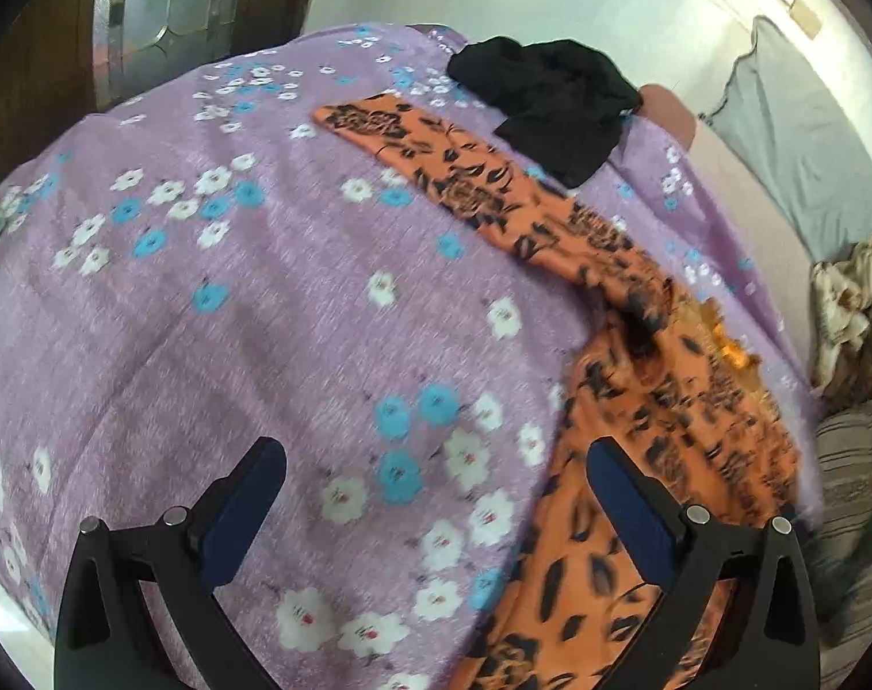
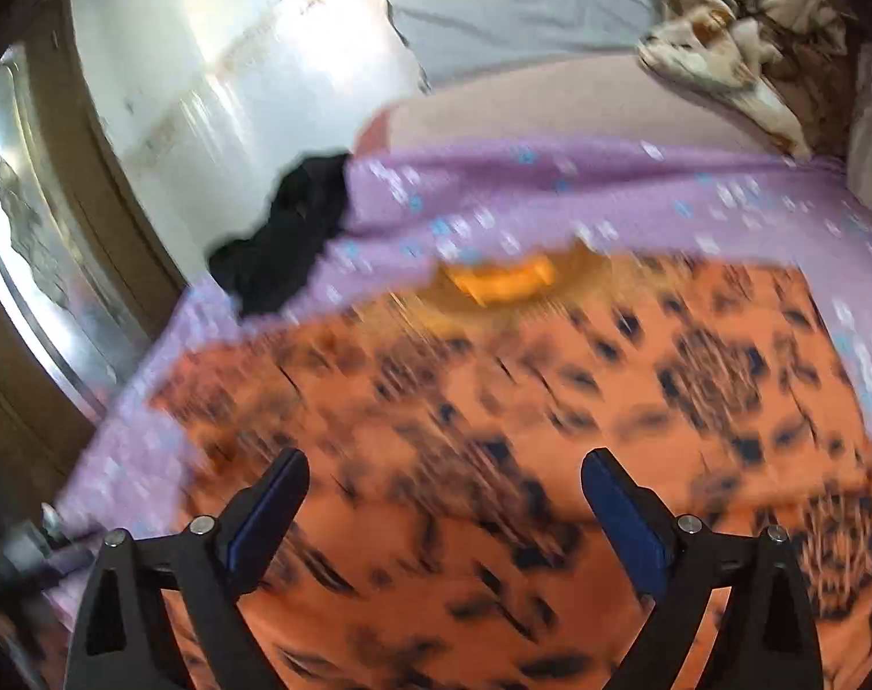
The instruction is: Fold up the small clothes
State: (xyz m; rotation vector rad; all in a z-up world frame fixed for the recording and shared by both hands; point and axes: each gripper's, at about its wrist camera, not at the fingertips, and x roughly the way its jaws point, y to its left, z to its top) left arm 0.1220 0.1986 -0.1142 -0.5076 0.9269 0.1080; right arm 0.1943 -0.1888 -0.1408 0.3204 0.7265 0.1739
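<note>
An orange garment with black floral print [image 1: 637,402] lies spread on a purple flowered sheet [image 1: 234,316], one sleeve stretching toward the far side. My left gripper [image 1: 436,460] is open and empty above the sheet, its right finger over the garment's edge. In the right wrist view the same orange garment [image 2: 493,402] fills the foreground, blurred by motion. My right gripper [image 2: 444,471] is open and empty just above its body. A crumpled black garment [image 1: 551,103] lies at the sheet's far edge, and it also shows in the right wrist view [image 2: 286,236].
A grey pillow [image 1: 792,132] and a crumpled cream cloth [image 1: 856,310] lie on the pink mattress [image 2: 551,109] beyond the sheet. A striped cloth [image 1: 856,477] sits at the right. A metal door [image 1: 160,6] and a white wall stand behind the bed.
</note>
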